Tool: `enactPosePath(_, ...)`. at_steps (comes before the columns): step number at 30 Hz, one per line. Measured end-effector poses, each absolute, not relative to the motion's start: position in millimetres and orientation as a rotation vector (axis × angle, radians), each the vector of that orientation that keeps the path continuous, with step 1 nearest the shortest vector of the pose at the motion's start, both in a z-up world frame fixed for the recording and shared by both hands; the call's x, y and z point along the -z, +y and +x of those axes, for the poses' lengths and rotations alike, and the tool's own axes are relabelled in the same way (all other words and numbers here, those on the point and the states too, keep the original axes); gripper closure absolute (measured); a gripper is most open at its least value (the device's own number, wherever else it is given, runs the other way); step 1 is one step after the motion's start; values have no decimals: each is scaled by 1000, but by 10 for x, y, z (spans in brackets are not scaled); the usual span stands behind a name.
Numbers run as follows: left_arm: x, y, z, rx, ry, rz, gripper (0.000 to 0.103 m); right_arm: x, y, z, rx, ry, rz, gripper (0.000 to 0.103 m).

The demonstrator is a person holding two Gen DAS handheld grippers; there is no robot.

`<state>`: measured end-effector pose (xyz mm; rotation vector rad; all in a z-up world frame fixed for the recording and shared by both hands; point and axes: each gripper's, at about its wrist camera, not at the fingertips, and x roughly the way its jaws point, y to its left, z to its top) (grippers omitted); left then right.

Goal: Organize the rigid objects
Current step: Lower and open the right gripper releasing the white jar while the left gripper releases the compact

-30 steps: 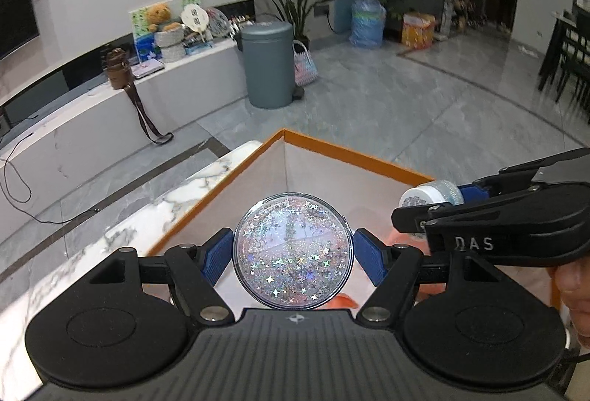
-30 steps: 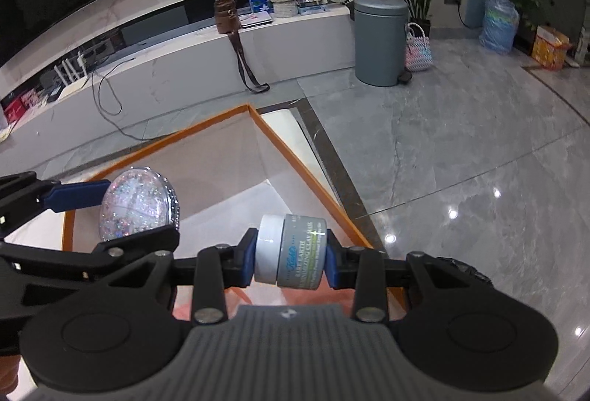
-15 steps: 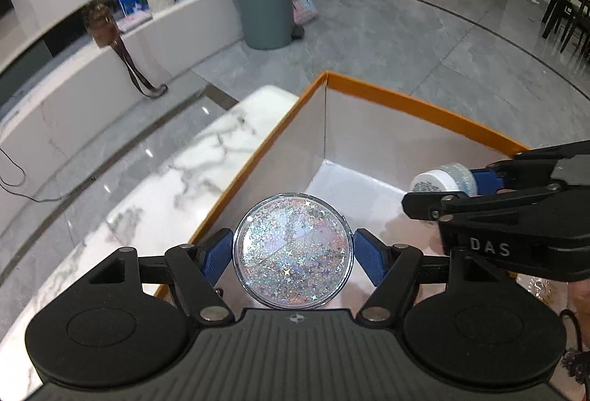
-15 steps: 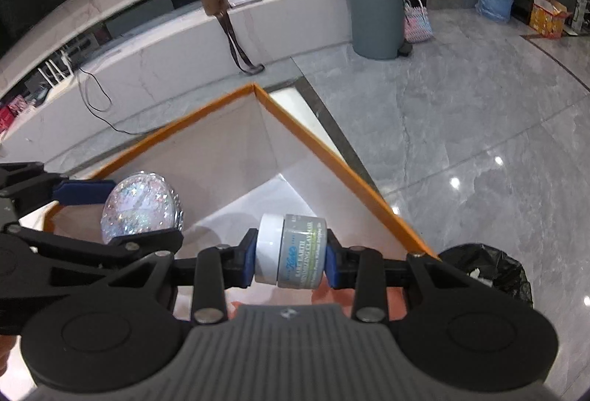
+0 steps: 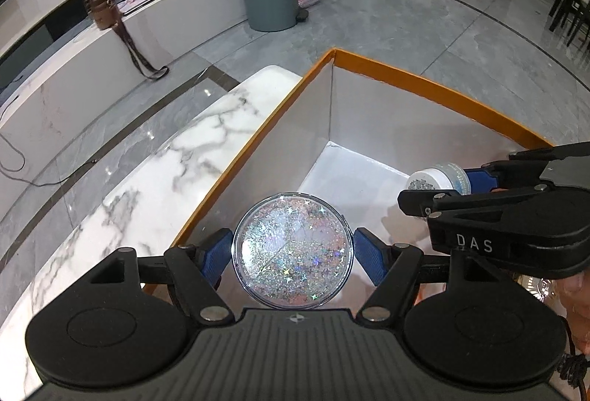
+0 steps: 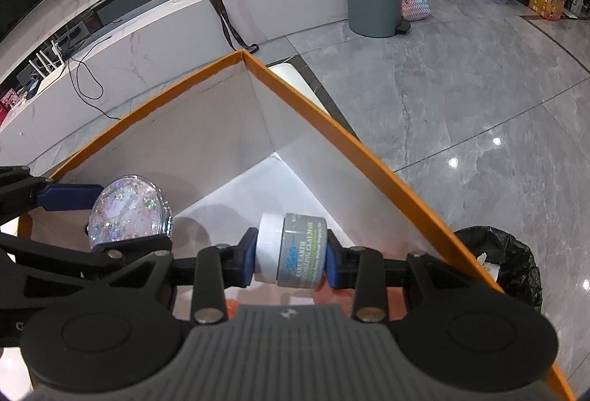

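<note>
The round clear glitter-filled disc [image 5: 293, 251] sits clamped edge to edge in the left tongs [image 5: 293, 253], and the small grey clay-mask jar with a white lid [image 6: 291, 251] is pinched lid to base in the right tongs [image 6: 291, 253]; both hang tilted down over the open orange-rimmed white cardboard box [image 5: 424, 80] on the white marble counter [image 5: 166, 157], probably for setting inside. The far corner of its floor is bare; something orange shows near its close edge

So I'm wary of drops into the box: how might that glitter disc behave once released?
The glitter disc looks round, hard and glossy, so it may slip or roll. Its clear shell could crack. The left gripper pinches only its rim.
</note>
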<state>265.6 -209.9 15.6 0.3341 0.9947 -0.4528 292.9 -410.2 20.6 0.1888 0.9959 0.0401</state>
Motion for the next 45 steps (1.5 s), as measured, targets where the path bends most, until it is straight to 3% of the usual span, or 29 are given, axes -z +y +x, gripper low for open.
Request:
enactPosePath(19,-400,-1930,2624,425,1009,215,18,-456,-4173,2864,-74,970,229,52)
enactPosePath(21,-436,-1905,2605,422,1002,202,18,-505,-4177,2837,-76,962,231,43)
enactPosePath(24,-502,-1879,2568,423,991,187,17,-584,-4193,2801,-67,944,232,37)
enactPosePath(45,-970,-1556,2031,424,841,113,16,-1044,-4146,2556,-93,839,272,32)
